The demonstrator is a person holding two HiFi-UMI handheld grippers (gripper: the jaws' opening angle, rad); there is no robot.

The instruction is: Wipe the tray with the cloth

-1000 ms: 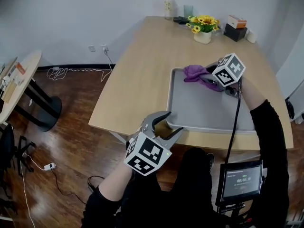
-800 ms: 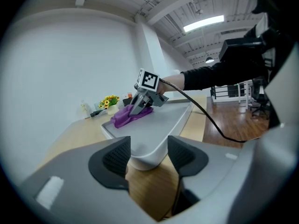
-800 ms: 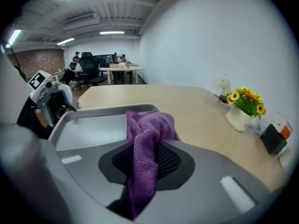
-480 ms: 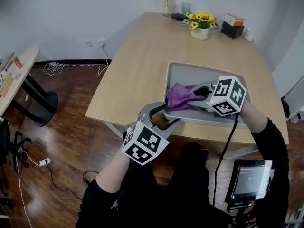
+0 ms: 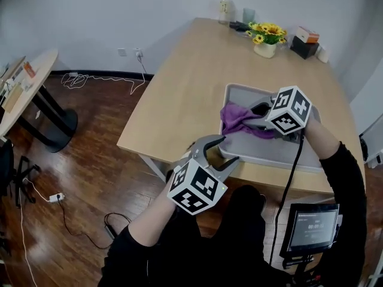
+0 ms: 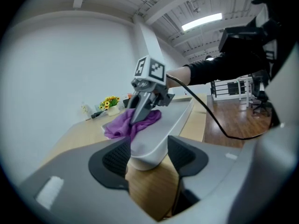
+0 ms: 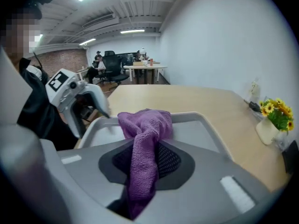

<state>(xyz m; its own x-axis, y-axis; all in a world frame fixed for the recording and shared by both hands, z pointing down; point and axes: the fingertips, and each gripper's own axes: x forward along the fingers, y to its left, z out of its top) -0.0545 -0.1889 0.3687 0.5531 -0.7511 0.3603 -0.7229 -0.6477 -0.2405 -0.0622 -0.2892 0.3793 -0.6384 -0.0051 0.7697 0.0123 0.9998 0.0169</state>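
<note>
tray: pale grey tray (image 5: 272, 151) with a raised rim and rounded corners, on the wooden table (image 5: 179, 82) along its near edge
tray edges: near-left corner sits just inside the table's near edge; long near rim runs roughly along that edge
left gripper: left gripper (image 5: 222, 149) straddles the tray's near-left corner, pads pressed on either side of the rim; the left gripper view shows the corner wedged between both pads (image 6: 117, 157)
right gripper: right gripper (image 5: 254, 115) is over the tray's left half, jaws pressed together with the cloth pinched between them
cloth: purple cloth (image 5: 236, 119), knitted texture, bunched; one fold runs through the jaws, the rest is heaped on the tray floor, reaching the left rim
open room, tray: floor to the right of the cloth is bare grey
open room, table: wide bare wood left of the tray and beyond it
far end: flowers (image 5: 266, 36) in a white vase, well apart from the tray
cable: black cable (image 5: 293, 178) drops from the right gripper over the tray's near rim
</note>
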